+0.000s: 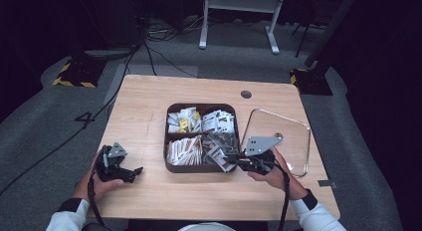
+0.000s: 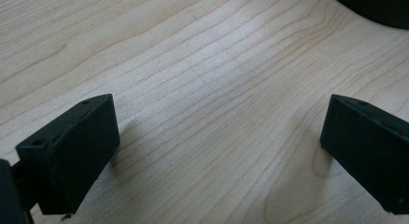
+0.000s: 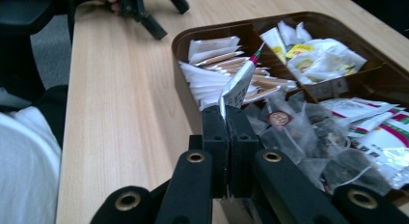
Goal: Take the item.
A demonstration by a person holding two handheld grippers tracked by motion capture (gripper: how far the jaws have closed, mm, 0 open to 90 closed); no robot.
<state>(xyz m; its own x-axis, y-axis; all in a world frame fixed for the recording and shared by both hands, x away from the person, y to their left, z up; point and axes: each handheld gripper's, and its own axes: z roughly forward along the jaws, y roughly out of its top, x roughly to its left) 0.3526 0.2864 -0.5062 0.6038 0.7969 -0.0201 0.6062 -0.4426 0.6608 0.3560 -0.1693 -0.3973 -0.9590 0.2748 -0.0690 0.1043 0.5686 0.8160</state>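
A: What is the right tool [image 3: 225, 119] pinching?

B: A single flat sachet [image 3: 237, 87]. It is silvery with some print on its face, and its top edge carries a narrow red and green strip. It stands nearly upright between the two black jaws, which are pressed together on its lower end.

A: Where is it, exactly?

B: At the near right corner of the brown tray [image 1: 169, 167], over the edge of the near compartments. In the high view the sachet [image 1: 226, 165] sits at the tip of that tool [image 1: 234, 163], just at the tray's rim.

A: And the left tool?

B: The left tool [image 1: 134, 172] rests on the counter [image 1: 144, 106] to the left of the tray, well apart from it. Its jaws are spread wide with bare wood between them.

A: How many compartments has the tray?

B: Four. The far left one holds white packets with yellow marks, the far right one white packets with red and green print, the near left one a row of thin paper sticks [image 3: 212, 64] standing on edge, and the near right one clear pouches [image 3: 308, 132] with dark contents. The pieces in each lie too crowded to count.

A: Anything else on the counter?

B: One clear lid [image 1: 293, 136] with a rounded rim, lying flat just to the right of the tray, beside the right hand [image 1: 276, 176]. So: two tools, one tray, one lid, one sachet lifted out.

A: The person?

B: Two white sleeves come in at the bottom, one hand on each tool.
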